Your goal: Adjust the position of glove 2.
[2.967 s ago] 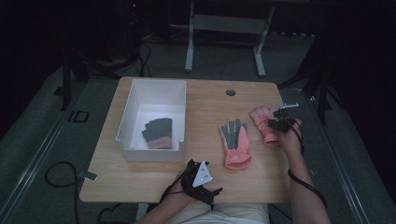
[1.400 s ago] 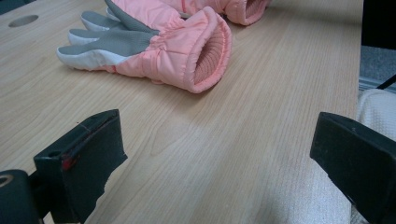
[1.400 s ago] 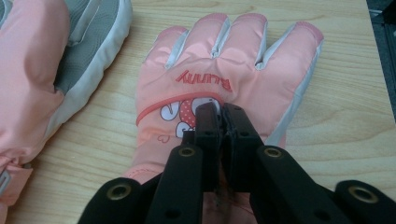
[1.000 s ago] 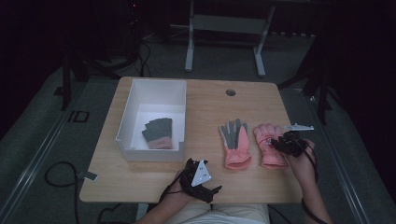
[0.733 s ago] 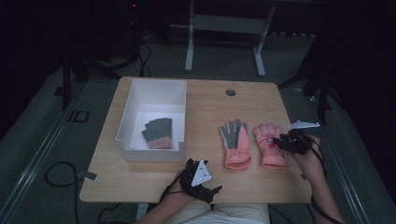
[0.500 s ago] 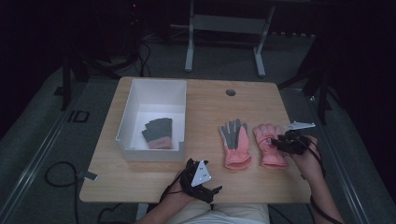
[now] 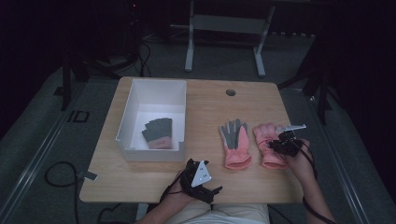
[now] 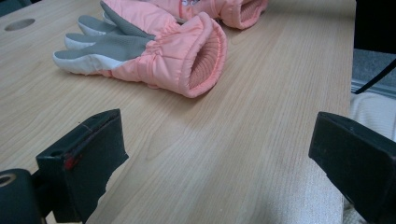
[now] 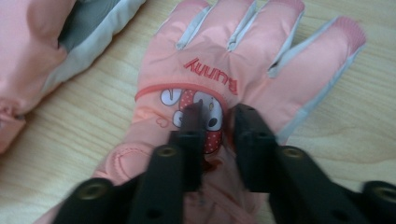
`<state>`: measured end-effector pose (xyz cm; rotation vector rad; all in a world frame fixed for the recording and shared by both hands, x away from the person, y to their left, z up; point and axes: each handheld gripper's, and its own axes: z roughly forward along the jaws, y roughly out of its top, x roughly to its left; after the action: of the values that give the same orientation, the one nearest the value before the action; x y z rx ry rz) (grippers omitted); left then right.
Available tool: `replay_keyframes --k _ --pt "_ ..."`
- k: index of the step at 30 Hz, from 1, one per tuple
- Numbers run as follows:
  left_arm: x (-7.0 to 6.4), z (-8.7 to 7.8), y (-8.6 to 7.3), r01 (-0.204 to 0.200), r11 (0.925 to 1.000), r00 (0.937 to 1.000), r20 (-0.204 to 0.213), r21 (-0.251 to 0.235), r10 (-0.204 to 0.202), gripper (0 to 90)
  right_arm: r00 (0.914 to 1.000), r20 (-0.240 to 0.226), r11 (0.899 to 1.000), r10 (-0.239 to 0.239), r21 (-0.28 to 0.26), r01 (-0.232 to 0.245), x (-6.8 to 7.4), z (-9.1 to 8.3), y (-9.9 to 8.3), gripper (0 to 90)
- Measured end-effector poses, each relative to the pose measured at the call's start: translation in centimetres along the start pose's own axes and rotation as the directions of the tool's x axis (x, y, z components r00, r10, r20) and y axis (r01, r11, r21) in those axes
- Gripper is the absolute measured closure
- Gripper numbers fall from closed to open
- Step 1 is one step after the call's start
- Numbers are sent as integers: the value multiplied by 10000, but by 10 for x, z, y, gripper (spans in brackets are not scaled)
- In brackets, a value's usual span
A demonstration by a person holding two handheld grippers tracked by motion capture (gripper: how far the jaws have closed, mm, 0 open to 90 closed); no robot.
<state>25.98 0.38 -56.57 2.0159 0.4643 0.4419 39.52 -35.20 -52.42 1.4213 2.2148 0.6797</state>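
Starting from the left of the desk (image 7: 140, 182), the white bin (image 7: 126, 126) is standing with one dark grey glove (image 7: 158, 133) lying inside it, and I am leaving that alone. My left tongs (image 7: 198, 177) are resting near the front edge of the desk, and in the left gripper view their jaws are standing wide apart with nothing between them, so they are released. A little to the right, the first pink glove (image 7: 236, 142) is lying palm up, the grey palm showing, its open cuff turned toward me. Just beside it is lying the second pink glove (image 9: 224, 84), back side up, with a small cartoon picture and a red word on it. My right tongs (image 9: 218, 116) are sitting on this glove, and the jaws are nearly closed over the picture; I think they are pinching a fold of the fabric, but how firm the hold is I cannot tell. I am judging this glove to be light, soft and padded, with a smooth shell that may be slipping out of a shallow pinch. It will be hanging limp when lifted, so taking a thicker fold, or the ribbed cuff, seems safer to me.
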Motion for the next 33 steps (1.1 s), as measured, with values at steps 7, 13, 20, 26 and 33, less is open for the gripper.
replay_keyframes --k 7,13,20,26,33 --pt "1 0 0 41 10000 10000 -28 17 -41 33 9986 3 9986 520 -73 -520 2 0 2 854" --pt "1 -1 0 13 10000 10000 -76 20 -13 34 9981 160 9976 597 -364 -590 0 -13 9 868" --pt "1 -1 0 -15 10000 9999 -102 5 15 33 9980 311 9921 543 -1151 -504 5 -46 26 869" --pt "1 0 0 -10 10000 10000 -98 4 10 34 9988 332 9837 347 -1774 -283 23 -77 46 868" --pt "1 -2 1 54 9999 9999 -87 -154 -55 34 9994 352 9731 21 -2301 61 55 -100 62 869"
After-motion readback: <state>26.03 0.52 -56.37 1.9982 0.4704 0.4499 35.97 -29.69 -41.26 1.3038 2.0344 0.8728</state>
